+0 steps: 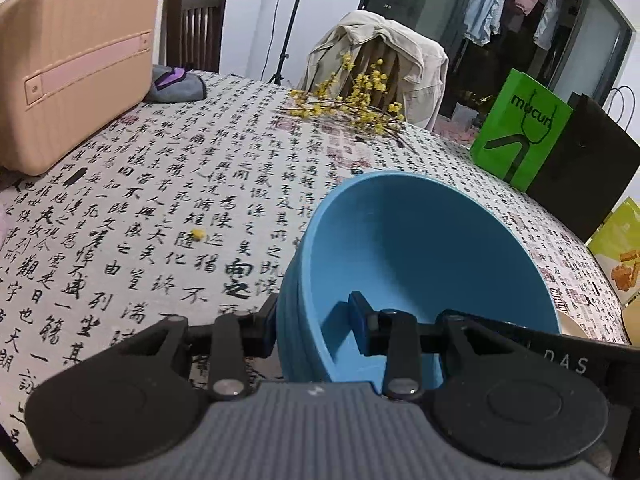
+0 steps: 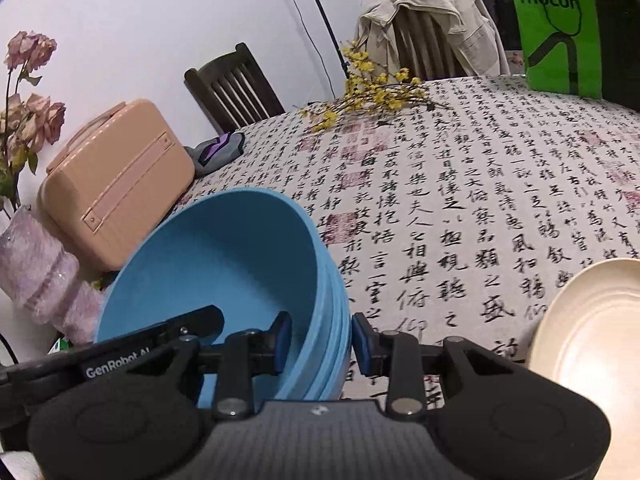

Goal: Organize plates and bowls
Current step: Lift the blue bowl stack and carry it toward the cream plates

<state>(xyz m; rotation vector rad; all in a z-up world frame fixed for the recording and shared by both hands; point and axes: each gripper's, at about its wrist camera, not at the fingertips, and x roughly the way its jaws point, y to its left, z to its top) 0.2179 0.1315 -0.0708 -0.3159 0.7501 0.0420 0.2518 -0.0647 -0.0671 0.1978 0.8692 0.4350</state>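
Bowls (image 1: 420, 264), blue, a nested stack, pinched on both sides: left gripper (image 1: 316, 330) has its fingers (image 1: 358, 328) narrow on the rim wall at about 8 o'clock of the stack, one inside, one outside. Right gripper (image 2: 320, 340) same deal on the opposite wall of the stack (image 2: 224, 264), fingers (image 2: 282, 340) narrow on the rim, one in, one out. Stack looks lifted and tilted over the worktop (image 1: 160, 200), though its base is hidden.

Doing it well, my read: keep both grips level with each other and move the hands together, else the nested bowls could shear or slip apart. Keep squeeze steady; rim grip is thin.

Plate (image 2: 592, 328), cream, sits on the worktop at 3 o'clock in the right wrist view, close by. Likely drop spot is beside or on it, so clear its rim on approach.

Farther out: yellow flower sprigs (image 1: 352, 100) at 12 o'clock, pink case (image 1: 72, 64) at 10 o'clock, green bag (image 1: 520, 128) at 2 o'clock. Plenty of bare cloth between.
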